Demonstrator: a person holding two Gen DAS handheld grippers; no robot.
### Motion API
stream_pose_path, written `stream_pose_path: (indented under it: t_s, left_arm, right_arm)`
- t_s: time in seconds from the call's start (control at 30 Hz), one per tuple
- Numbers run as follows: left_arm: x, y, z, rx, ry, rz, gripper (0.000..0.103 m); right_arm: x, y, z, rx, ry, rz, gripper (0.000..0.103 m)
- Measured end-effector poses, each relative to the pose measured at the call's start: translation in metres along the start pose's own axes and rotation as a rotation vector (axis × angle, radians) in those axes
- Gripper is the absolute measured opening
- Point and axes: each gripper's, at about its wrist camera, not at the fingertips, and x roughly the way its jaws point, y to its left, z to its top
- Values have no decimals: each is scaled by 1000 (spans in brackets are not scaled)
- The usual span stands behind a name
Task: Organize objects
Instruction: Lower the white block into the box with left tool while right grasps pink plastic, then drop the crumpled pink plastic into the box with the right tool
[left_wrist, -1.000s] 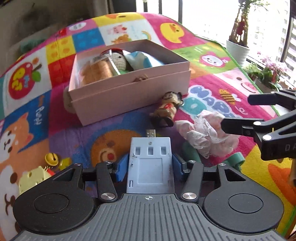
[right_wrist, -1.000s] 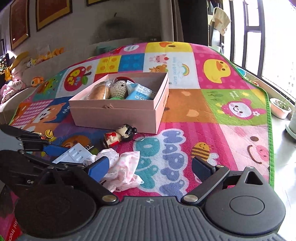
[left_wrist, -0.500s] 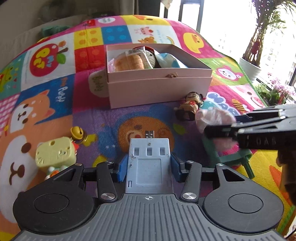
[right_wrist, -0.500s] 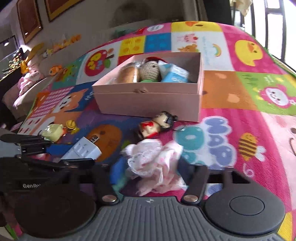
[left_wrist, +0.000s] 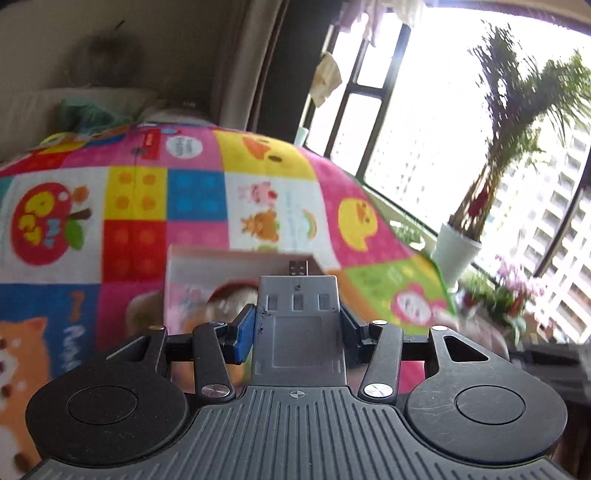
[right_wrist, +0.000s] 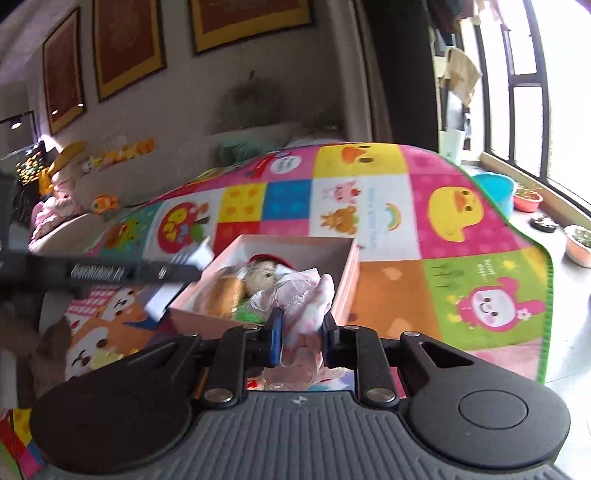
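Note:
My left gripper (left_wrist: 297, 325) is shut on a grey-white USB adapter (left_wrist: 299, 317), held in the air in front of the pink box (left_wrist: 192, 273). My right gripper (right_wrist: 301, 332) is shut on a pink lace cloth (right_wrist: 306, 302), lifted at the near edge of the pink box (right_wrist: 351, 273). The box holds a bread-like toy (right_wrist: 225, 295) and a crocheted doll (right_wrist: 262, 275). The left gripper (right_wrist: 173, 273) with the adapter also shows in the right wrist view, just left of the box.
The box stands on a colourful play mat (right_wrist: 443, 288). A white potted plant (left_wrist: 456, 258) and flowers stand by the window at the right. Bowls (right_wrist: 526, 201) sit on the sill. Soft toys (right_wrist: 99, 203) lie along the sofa at the left.
My right gripper closed on the pink cloth and lifted it to the box. My left gripper rose with the adapter and moved closer to the box.

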Motion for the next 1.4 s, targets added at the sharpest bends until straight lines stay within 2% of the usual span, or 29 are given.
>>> stream_pose_path:
  t_s: [0.1, 0.2, 0.27, 0.3, 0.33, 0.4, 0.53, 0.6, 0.7, 0.83, 1.0, 1.1, 1.27, 1.37, 1.4]
  left_arm:
    - [40, -4, 0, -45, 10, 18, 53]
    - [69, -5, -15, -1, 21, 75, 53]
    - [80, 0, -25, 14, 99, 102, 53]
    - [82, 3, -29, 21, 143, 86, 53]
    - [79, 3, -32, 32, 153, 78, 53]
    - [69, 2, -31, 55, 135, 83, 53]
    - [30, 6, -15, 17, -15, 67, 50]
    - [12, 9, -6, 1, -51, 49, 50]
    - [-1, 15, -3, -20, -35, 28, 50]
    - [-20, 22, -11, -40, -43, 20, 50]
    - [-48, 32, -42, -61, -9, -13, 49]
    - [-66, 45, -59, -91, 15, -9, 49]
    - [-104, 79, -72, -152, 1, 52, 49]
    - [-131, 104, -78, -179, -25, 137, 49]
    - [-140, 112, -82, -190, -28, 175, 49]
  right_arm:
    - [1, -10, -2, 18, -1, -23, 20]
    - [1, -15, -7, 10, -6, -45, 20]
    - [4, -19, -11, 12, 4, -60, 20]
    - [6, -21, -12, 14, 11, -65, 20]
    - [7, -23, -13, 15, 15, -67, 20]
    - [10, -24, -13, 13, 16, -68, 20]
    - [22, -20, -4, 10, 16, -59, 20]
    - [31, -16, 7, -6, 17, -49, 20]
    - [54, -10, 34, -19, 30, -38, 20]
    - [100, -12, 74, 34, 81, -18, 20]
    - [182, -15, 102, 146, 222, 9, 20]
    - [236, -11, 101, 176, 327, -31, 20]
    - [297, 2, 83, 116, 436, -142, 20]
    - [300, 6, 78, 128, 457, -143, 23]
    - [293, 5, 80, 133, 451, -126, 29]
